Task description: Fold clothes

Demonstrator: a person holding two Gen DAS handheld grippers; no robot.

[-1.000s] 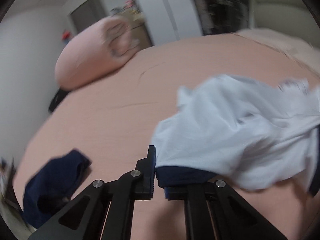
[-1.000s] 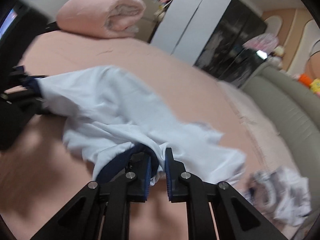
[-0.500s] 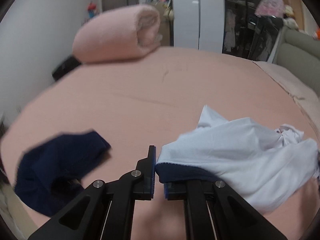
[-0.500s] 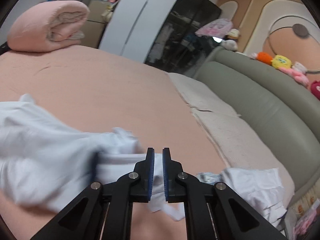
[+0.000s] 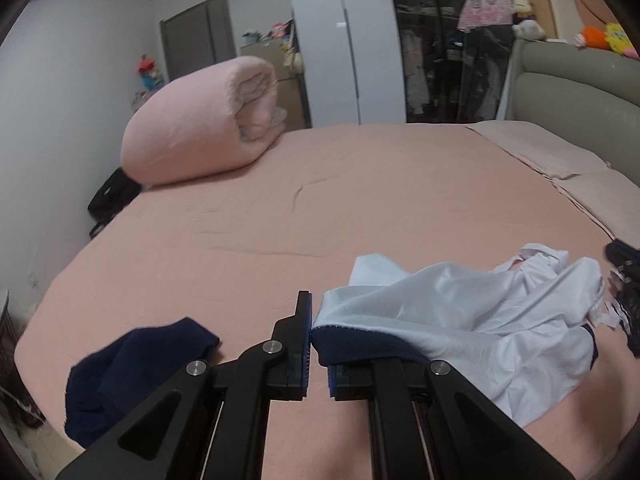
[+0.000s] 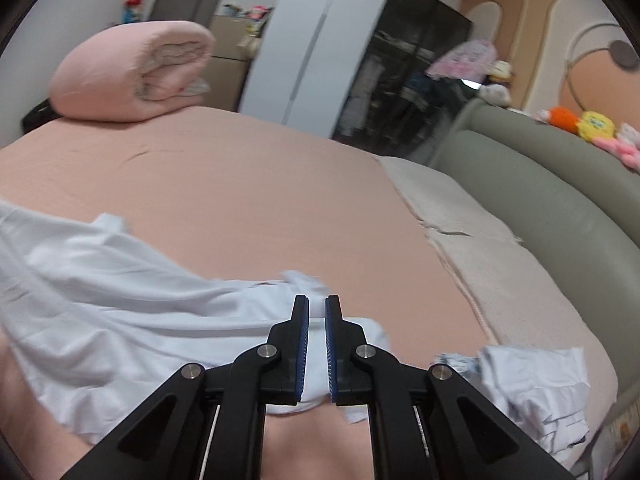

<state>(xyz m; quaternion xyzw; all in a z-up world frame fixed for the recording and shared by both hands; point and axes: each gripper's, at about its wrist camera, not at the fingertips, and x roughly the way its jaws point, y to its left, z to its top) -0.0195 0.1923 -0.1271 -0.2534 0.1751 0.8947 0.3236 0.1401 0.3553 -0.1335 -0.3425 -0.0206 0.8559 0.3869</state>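
A white shirt (image 5: 460, 312) with a navy hem hangs bunched between my two grippers, just above the pink bed sheet (image 5: 320, 208). My left gripper (image 5: 318, 332) is shut on its navy-trimmed edge, and the cloth drapes over the right finger. In the right wrist view the same white shirt (image 6: 120, 300) stretches off to the left, and my right gripper (image 6: 317, 312) is shut on a fold of it, with white cloth showing in the narrow slit between the blue pads. A dark blurred shape at the right edge of the left wrist view may be the other gripper.
A crumpled navy garment (image 5: 132, 364) lies near the bed's left front edge. A rolled pink duvet (image 5: 200, 136) sits at the far left corner. Another white patterned garment (image 6: 532, 392) lies at the right by beige pillows (image 6: 460, 220) and a grey-green headboard (image 6: 540, 208). Wardrobes stand behind.
Both grippers rose with the shirt, so more of the room shows. The right gripper's view rolled level and swung right. The shirt lifted off the sheet and bunched toward the right.
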